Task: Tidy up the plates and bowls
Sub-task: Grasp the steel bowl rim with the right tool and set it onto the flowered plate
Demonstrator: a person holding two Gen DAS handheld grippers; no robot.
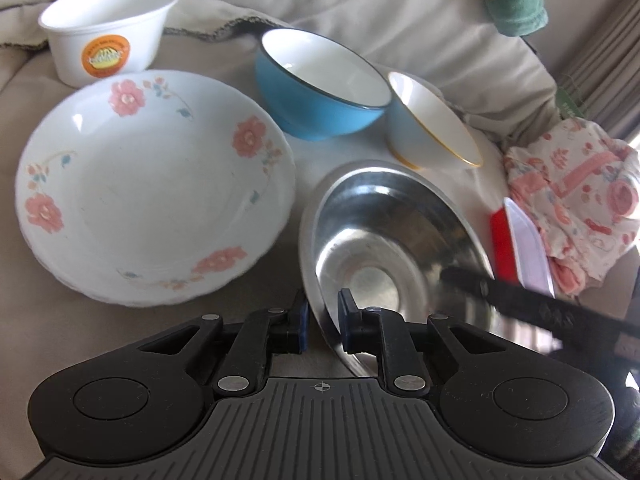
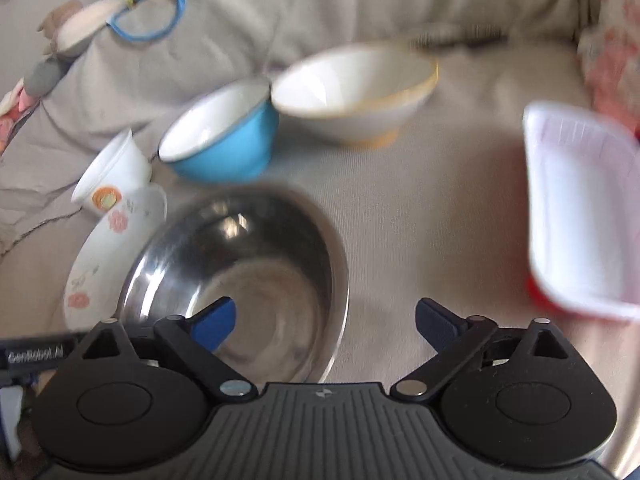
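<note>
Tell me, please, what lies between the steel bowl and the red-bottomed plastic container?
Only bare beige cloth lies between the steel bowl and the plastic container, seen in the right wrist view.

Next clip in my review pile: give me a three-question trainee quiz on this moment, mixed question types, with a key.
1. True or false: the left gripper is closed on the rim of the steel bowl.
2. Multiple choice: the right gripper is A) open and holding nothing, B) clamped on the blue bowl, C) clamped on the floral plate.
3. Short answer: what colour is the sticker on the white tub?

Key:
1. True; its pads sit either side of the near rim.
2. A.
3. Orange.
</note>
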